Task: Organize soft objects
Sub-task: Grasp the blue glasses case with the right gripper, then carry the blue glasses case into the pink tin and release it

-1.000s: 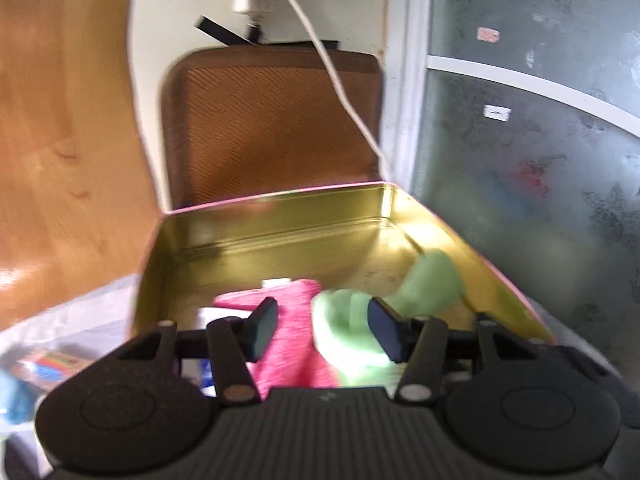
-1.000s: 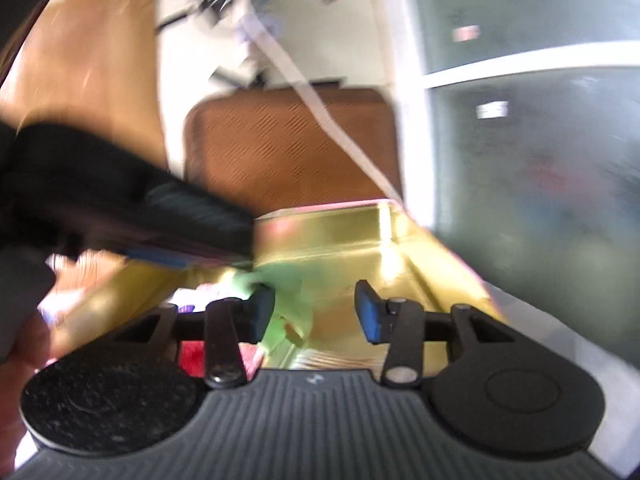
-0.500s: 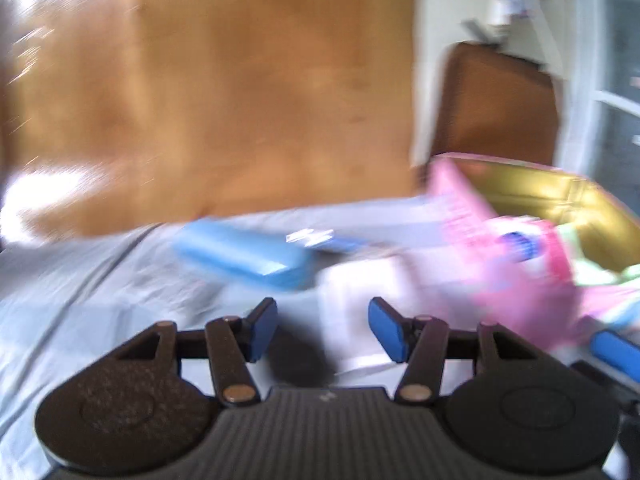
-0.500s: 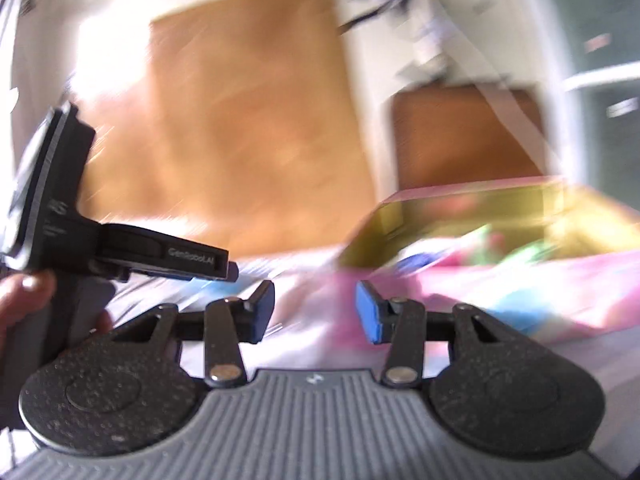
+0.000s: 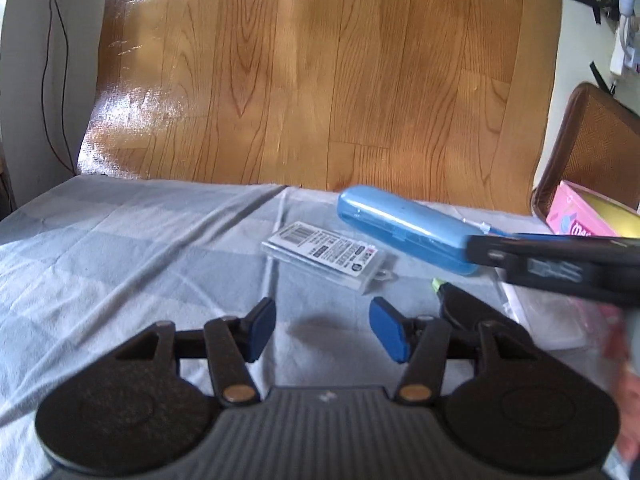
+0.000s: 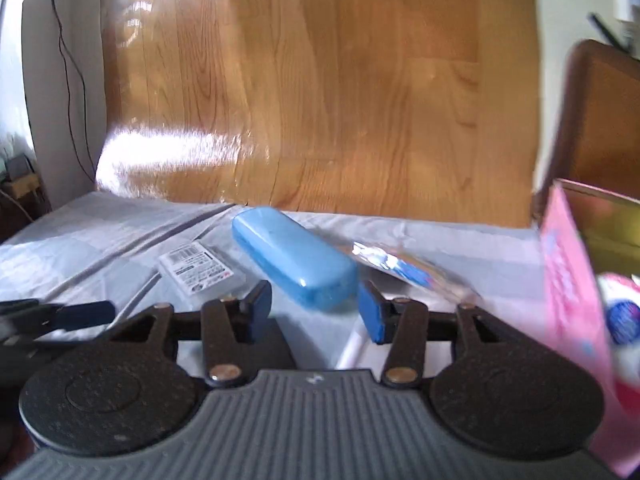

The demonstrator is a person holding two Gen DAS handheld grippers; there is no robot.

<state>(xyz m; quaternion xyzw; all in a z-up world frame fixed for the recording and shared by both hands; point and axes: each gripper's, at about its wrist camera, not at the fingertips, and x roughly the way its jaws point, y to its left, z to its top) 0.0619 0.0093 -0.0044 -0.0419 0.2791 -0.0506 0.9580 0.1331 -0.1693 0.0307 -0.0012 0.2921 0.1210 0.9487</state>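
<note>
My left gripper (image 5: 322, 330) is open and empty, low over the grey-blue cloth (image 5: 120, 248). My right gripper (image 6: 314, 310) is open and empty, just in front of a blue hard case (image 6: 294, 258). The same case (image 5: 404, 228) lies ahead and to the right in the left wrist view. The pink tin with a gold inside (image 6: 576, 280) stands at the right edge; its corner (image 5: 592, 216) shows in the left wrist view. A white and pink soft thing with a blue dot (image 6: 622, 312) shows at the tin, blurred.
A clear packet with a barcode label (image 5: 324, 254) lies beside the case; it also shows in the right wrist view (image 6: 198, 268). A shiny wrapped packet (image 6: 404, 268) lies right of the case. A brown chair back (image 5: 592, 160) stands behind the tin. Wooden floor (image 5: 320, 72) lies beyond the cloth's edge.
Both grippers have swung left, away from the inside of the tin, and now face the cloth with the blue case. Both stay open and empty.
</note>
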